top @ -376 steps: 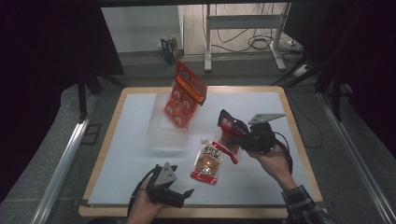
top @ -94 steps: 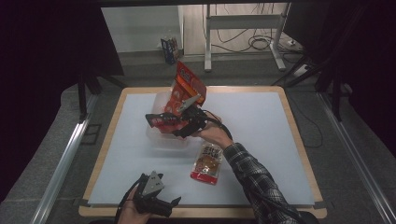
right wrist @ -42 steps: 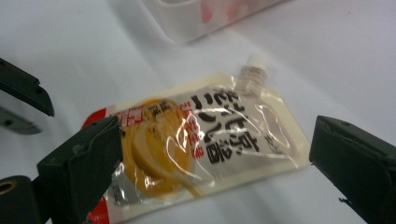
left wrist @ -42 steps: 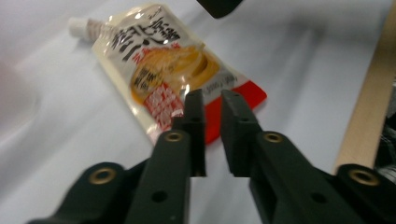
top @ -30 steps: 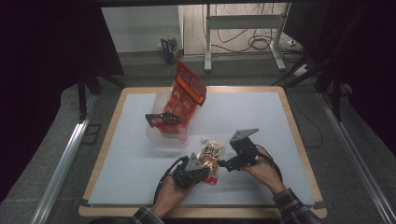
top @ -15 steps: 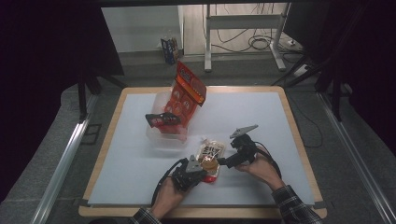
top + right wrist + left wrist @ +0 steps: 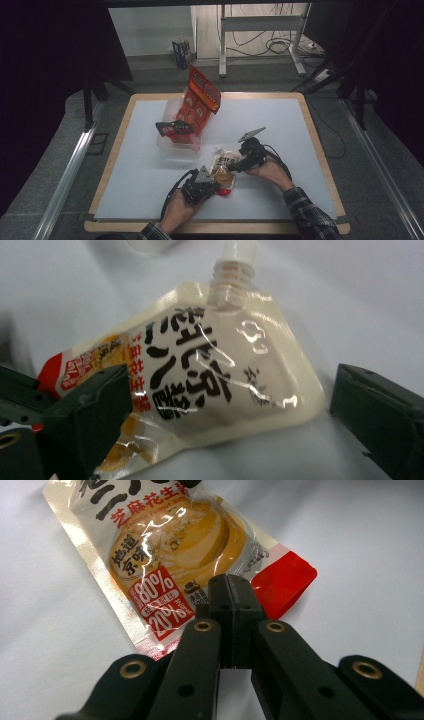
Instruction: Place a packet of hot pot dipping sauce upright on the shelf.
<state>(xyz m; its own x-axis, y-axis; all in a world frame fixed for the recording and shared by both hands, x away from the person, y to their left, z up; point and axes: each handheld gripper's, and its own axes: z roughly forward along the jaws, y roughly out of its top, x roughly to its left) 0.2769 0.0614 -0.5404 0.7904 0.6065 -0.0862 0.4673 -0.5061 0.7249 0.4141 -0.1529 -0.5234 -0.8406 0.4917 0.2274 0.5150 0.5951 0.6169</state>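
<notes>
Spouted sauce pouch (image 7: 210,375) lies flat on the white worktop (image 7: 280,130) near its front edge, left gripper (image 7: 231,587) pressed shut at its red bottom corner, apparently steadying it so the wide-open right gripper (image 7: 225,405) can straddle its upper half.

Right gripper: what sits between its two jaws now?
The spouted sauce pouch lies between the right gripper's open jaws in the right gripper view, with white table around it.

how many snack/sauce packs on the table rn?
3: spout pouch between both grippers; red bag upright in the clear tub; dark pack on it. More may be hidden inside.
</notes>
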